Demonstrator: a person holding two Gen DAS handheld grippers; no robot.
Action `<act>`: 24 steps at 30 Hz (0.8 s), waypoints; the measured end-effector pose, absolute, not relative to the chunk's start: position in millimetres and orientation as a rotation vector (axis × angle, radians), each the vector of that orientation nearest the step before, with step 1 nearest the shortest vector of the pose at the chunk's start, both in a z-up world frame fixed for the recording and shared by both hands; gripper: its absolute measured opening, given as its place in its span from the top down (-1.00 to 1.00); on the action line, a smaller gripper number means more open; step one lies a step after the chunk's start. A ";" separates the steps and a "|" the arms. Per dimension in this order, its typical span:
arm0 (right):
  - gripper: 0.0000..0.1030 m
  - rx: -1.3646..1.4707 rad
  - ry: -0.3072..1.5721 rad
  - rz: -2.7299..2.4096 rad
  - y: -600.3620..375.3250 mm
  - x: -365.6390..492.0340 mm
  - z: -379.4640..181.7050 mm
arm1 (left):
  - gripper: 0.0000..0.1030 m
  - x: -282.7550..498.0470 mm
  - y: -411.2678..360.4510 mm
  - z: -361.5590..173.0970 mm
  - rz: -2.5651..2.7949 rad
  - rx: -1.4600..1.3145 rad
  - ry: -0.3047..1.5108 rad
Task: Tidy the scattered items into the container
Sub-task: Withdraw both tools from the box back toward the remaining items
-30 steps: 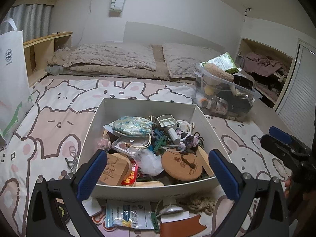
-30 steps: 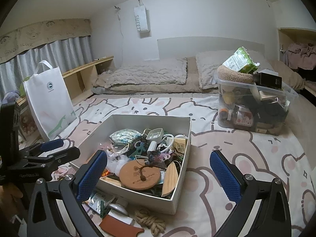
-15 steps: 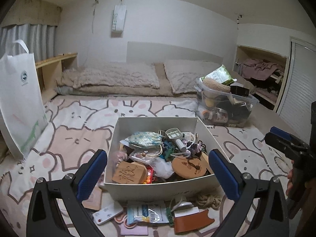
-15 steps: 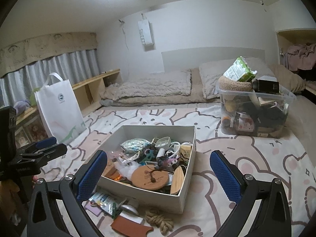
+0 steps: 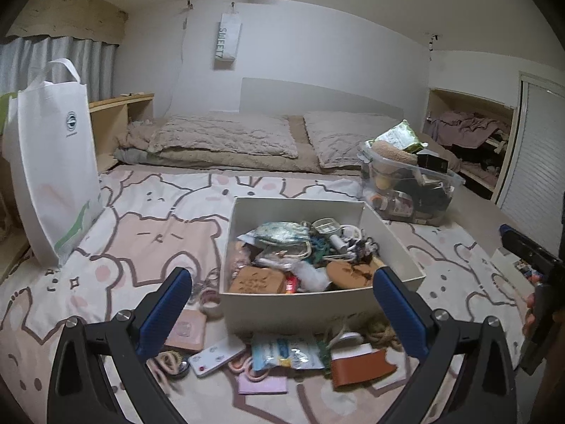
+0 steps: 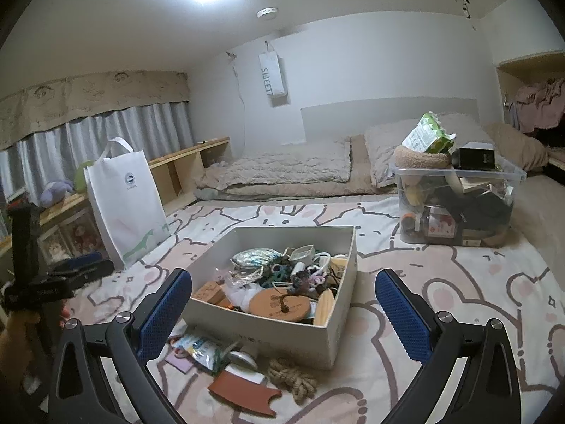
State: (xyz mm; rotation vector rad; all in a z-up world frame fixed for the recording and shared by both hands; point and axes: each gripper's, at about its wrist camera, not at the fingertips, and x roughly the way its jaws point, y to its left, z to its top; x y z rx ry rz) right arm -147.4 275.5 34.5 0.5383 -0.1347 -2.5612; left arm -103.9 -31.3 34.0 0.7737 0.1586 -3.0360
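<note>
Left gripper (image 5: 282,304) and right gripper (image 6: 282,304) both spread empty, full box (image 5: 395,243) at 12 o'clock, rope (image 6: 293,376) at its 6.

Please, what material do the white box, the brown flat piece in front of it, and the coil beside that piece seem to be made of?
White box: probably stiff cardboard, matte, with thin straight walls and sharp corners.
Brown flat piece: looks like leather or imitation leather, smooth, with a cut notch at one end.
Coil: twisted natural-fibre rope, maybe jute or hemp; tan, rough strands are visible.
</note>
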 end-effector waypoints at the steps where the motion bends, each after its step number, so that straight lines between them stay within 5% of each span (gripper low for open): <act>1: -1.00 0.534 -0.124 -2.569 276.4 -146.1 32.6 | -1.00 -101.8 -34.3 31.9 -3.031 0.765 0.155; 24: -1.00 0.686 -0.160 -2.526 272.3 -140.1 -51.8 | -1.00 -79.6 -94.4 -67.6 -2.849 0.964 0.248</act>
